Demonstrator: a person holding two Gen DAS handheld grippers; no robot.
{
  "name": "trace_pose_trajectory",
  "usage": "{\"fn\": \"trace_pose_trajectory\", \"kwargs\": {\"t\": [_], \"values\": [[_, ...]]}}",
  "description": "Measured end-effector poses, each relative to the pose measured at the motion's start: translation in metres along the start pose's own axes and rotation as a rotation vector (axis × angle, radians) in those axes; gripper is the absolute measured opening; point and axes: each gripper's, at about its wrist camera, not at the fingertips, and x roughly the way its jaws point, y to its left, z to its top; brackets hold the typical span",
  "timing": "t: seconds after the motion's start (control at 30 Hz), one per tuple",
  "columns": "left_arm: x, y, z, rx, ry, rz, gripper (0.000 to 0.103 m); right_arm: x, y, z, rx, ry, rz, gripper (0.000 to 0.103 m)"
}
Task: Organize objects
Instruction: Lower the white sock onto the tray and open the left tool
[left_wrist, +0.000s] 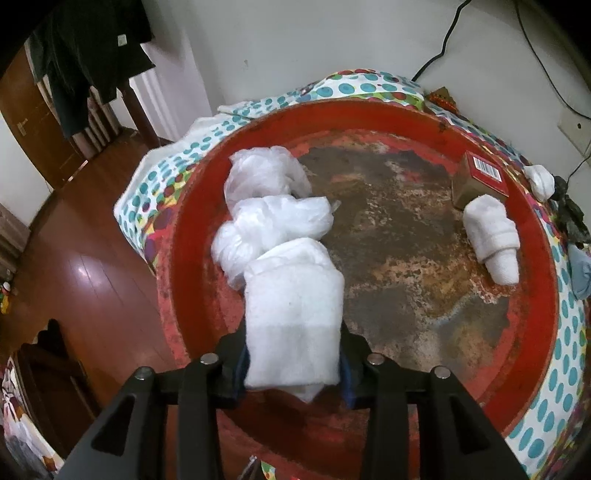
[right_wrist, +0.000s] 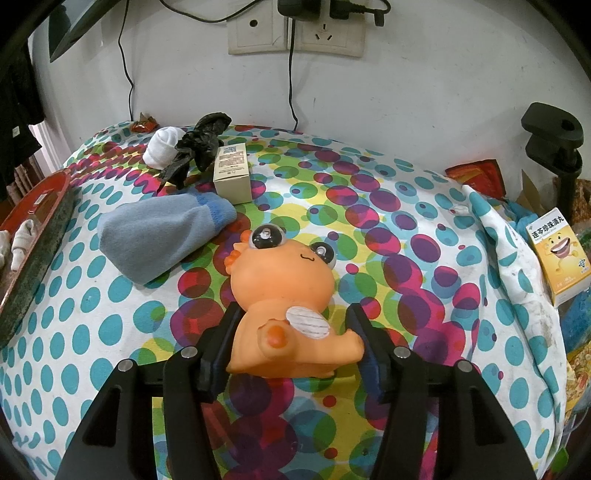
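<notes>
We saw the round red worn metal tray (left_wrist: 532, 236) holding crumpled clear plastic bags (left_wrist: 269, 206) at nine o'clock and a rolled white sock (left_wrist: 491, 240) at three o'clock, with a small red cardboard box (left_wrist: 480, 177) behind the sock.

Rolled white sock (left_wrist: 291, 314) — lies lengthwise between the left tongs (left_wrist: 293, 373), its far end over the red tray (left_wrist: 532, 295), touching two bunched clear plastic bags (left_wrist: 273, 221) at the tray's left side. Second rolled white sock (left_wrist: 493, 240) rests at the tray's right, just beside a red-and-gold box (left_wrist: 480, 179). Orange rubber toy (right_wrist: 291, 295) — big-eyed, on its side on the dotted cloth between the right tongs (right_wrist: 295, 350). Blue sock (right_wrist: 162, 236), beige box (right_wrist: 232, 173), black bag (right_wrist: 199, 144) and small white sock (right_wrist: 162, 146) lie beyond it.
</notes>
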Motion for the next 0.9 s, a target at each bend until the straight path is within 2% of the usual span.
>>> {"fn": "trace_pose_trajectory", "kwargs": {"t": [0.2, 0.33, 0.9], "values": [[-0.003, 0.001, -0.003, -0.003, 0.028, -0.011, 0.043, 0.000, 0.001, 0.000, 0.000, 0.000, 0.000, 0.054], [-0.009, -0.003, -0.006, 0.031, 0.028, 0.011, 0.057, 0.000, 0.001, 0.000, 0.000, 0.000, 0.000, 0.054], [-0.042, -0.020, -0.010, 0.087, -0.007, -0.016, 0.058, 0.000, -0.001, 0.000, 0.000, 0.001, 0.000, 0.055]]}}
